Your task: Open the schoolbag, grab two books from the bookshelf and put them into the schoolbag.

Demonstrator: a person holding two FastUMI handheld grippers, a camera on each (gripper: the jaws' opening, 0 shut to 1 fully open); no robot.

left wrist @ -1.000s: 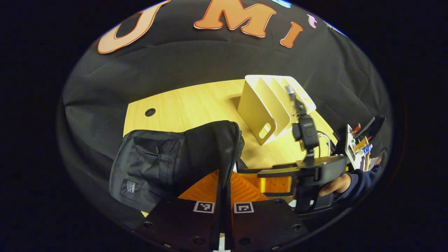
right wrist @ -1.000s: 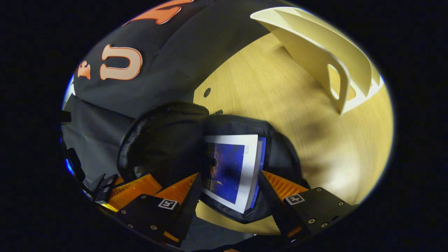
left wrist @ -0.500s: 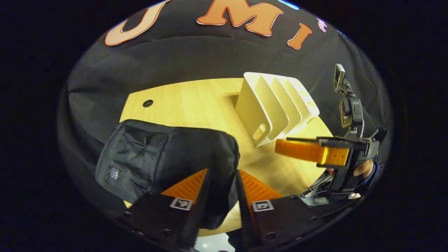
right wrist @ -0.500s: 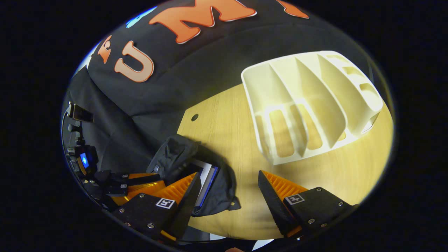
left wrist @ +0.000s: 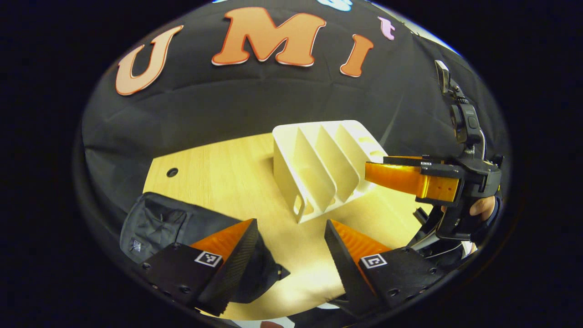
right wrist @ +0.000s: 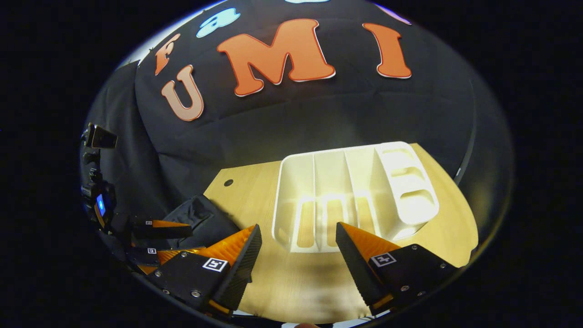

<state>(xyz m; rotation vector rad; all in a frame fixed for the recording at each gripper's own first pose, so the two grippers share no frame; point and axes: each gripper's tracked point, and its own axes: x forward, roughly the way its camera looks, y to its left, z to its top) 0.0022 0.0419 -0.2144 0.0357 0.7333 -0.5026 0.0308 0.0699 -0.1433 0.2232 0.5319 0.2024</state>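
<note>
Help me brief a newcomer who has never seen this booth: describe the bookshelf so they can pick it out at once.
Start at the pale wooden table in front of the black cloth wall. On it stands the bookshelf, a cream plastic rack with upright dividers and slotted holes. The only other thing on the table is a soft black schoolbag lying to one side.

A black fabric schoolbag (left wrist: 155, 223) lies flat on the light wooden table (left wrist: 218, 168), partly behind the near finger at the lower left of the left gripper view, a small label on its front pocket. A white plastic bookshelf (left wrist: 319, 168) with upright dividers stands ahead of the fingers, its slots showing no books, well apart from the bag.
</note>
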